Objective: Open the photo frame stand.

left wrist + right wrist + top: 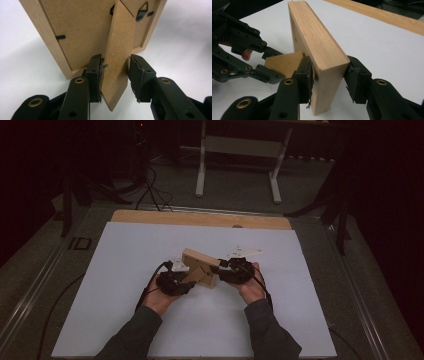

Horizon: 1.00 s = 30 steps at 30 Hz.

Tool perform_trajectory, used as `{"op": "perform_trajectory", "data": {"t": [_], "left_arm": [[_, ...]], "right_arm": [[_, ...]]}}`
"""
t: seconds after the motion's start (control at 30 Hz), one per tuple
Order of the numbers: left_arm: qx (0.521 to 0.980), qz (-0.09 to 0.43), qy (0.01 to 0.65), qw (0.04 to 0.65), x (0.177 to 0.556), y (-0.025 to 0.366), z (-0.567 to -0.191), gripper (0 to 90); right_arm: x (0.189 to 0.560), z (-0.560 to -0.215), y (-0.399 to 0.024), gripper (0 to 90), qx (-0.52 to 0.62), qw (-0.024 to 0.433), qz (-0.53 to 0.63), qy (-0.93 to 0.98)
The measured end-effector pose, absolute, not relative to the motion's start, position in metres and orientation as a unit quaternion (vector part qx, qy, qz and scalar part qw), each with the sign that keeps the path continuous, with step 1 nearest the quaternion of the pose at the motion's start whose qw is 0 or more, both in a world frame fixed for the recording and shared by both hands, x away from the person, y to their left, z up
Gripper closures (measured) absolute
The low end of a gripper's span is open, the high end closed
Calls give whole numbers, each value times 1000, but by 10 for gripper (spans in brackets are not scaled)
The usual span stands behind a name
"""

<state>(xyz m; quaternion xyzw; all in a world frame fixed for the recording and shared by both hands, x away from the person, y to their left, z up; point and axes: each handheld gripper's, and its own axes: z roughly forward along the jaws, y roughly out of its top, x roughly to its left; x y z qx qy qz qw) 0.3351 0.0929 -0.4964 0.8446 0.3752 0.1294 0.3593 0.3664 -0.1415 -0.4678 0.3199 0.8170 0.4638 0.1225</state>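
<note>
Two grippers working a wooden picture frame in the middle of the white sheet

High view: the picture frame [199, 265] is standing at frame center on the table [120, 270], with the left gripper [186, 282] and right gripper [224, 270] crowding it from either side. Left gripper view: the jaws are sitting around the frame's fold-out stand [116, 60], one pad touching it, the other just off it, so not really clamping. Right gripper view: jaws are pinching the frame's near end, lower center, both pads pressing the wood.
</note>
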Motion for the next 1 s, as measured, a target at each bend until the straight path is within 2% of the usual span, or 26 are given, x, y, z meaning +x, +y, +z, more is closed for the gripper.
{"op": "perform_trajectory", "data": {"t": [0.27,1.0], "left_arm": [[843,133,376,361,352,88,-499,632],[838,120,377,374,342,102,-502,615]], "right_arm": [[365,-466,-142,592,331,163,455,811],[355,-467,-131,593,312,176,443,822]]}}
